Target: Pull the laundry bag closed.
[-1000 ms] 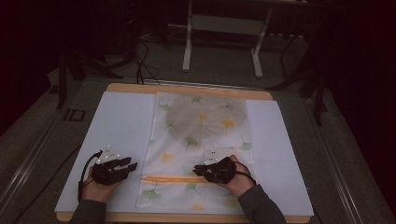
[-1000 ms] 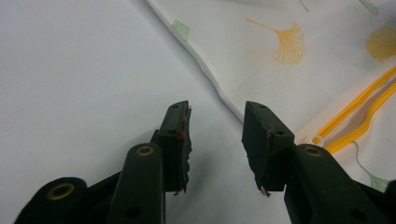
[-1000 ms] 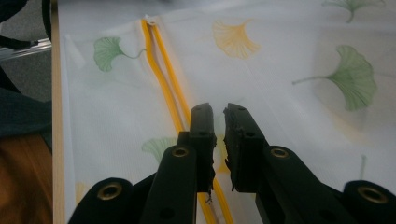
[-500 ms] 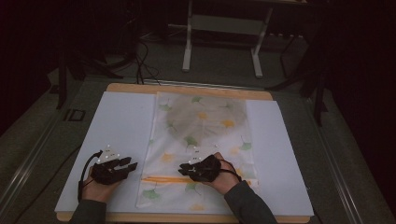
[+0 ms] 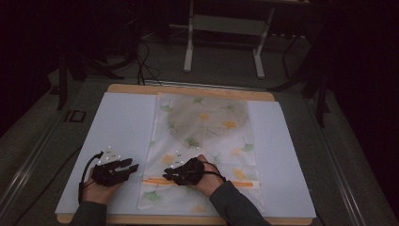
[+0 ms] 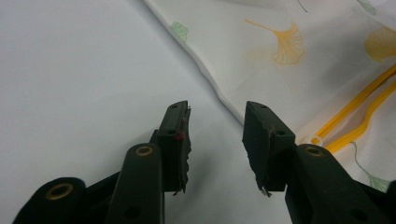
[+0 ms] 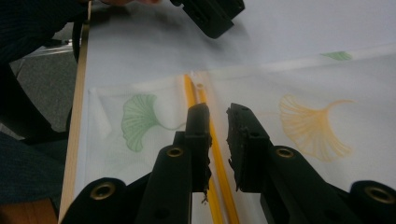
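High view shows the mesh bag (image 5: 202, 146), a flat white pouch printed with green and orange leaves, lying in the middle of the white mat (image 5: 122, 122), and its yellow zipper (image 5: 157, 181) runs across the end of the bag at 6 o'clock, nearest the person. In the right gripper view the zipper (image 7: 219, 168) passes straight through the gap between the two black jaws, from 6 o'clock toward 12 o'clock, while a green leaf print (image 7: 137, 119) sits at 9 o'clock of them. The right gripper (image 5: 170, 175) hovers low over this zipper line, and its jaws, which have just been opening, stand a little apart and do not press on the zipper or the fabric. The left gripper (image 5: 133, 165) rests at 9 o'clock of the bag, over the bare mat just beside the bag's edge, and its jaws are spread wide with nothing between them. In the left gripper view the bag's edge (image 6: 205, 70) runs diagonally past the jaws at 1 o'clock. The wooden table (image 5: 188, 89) shows as a narrow border around the mat.
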{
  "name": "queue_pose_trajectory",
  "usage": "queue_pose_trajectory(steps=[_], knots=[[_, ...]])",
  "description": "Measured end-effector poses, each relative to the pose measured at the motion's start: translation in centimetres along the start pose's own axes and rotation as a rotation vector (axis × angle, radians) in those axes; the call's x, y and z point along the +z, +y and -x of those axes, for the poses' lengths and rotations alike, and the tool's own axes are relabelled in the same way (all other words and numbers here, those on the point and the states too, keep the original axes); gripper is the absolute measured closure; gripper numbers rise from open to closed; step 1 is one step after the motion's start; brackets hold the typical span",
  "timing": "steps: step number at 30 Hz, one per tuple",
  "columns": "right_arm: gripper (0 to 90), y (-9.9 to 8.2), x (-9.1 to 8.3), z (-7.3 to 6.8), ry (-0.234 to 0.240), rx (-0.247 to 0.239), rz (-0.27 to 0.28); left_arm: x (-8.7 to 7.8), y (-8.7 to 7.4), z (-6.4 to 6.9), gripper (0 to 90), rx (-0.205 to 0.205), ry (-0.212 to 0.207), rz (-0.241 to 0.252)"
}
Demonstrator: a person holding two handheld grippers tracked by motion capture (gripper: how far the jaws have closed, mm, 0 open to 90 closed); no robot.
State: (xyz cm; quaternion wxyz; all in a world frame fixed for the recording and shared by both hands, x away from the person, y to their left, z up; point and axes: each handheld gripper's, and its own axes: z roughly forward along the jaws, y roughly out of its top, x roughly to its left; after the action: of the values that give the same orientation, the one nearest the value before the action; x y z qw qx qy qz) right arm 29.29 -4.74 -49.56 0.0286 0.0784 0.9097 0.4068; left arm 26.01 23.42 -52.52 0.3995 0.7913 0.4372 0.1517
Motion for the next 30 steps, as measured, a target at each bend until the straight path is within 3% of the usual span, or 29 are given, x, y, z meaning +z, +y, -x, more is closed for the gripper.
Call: queue_pose_trajectory(steps=[7,30], knots=[[77.9,0.0,1.5,0.2,0.042,0.011,0.028,0.0,0.0,0.0,60.9,0.002,-0.002,-0.001],[75.1,1.2,5.7,0.1,0.092,0.017,0.012,-0.1,0.0,0.1,60.8,-0.002,-0.004,0.002]])
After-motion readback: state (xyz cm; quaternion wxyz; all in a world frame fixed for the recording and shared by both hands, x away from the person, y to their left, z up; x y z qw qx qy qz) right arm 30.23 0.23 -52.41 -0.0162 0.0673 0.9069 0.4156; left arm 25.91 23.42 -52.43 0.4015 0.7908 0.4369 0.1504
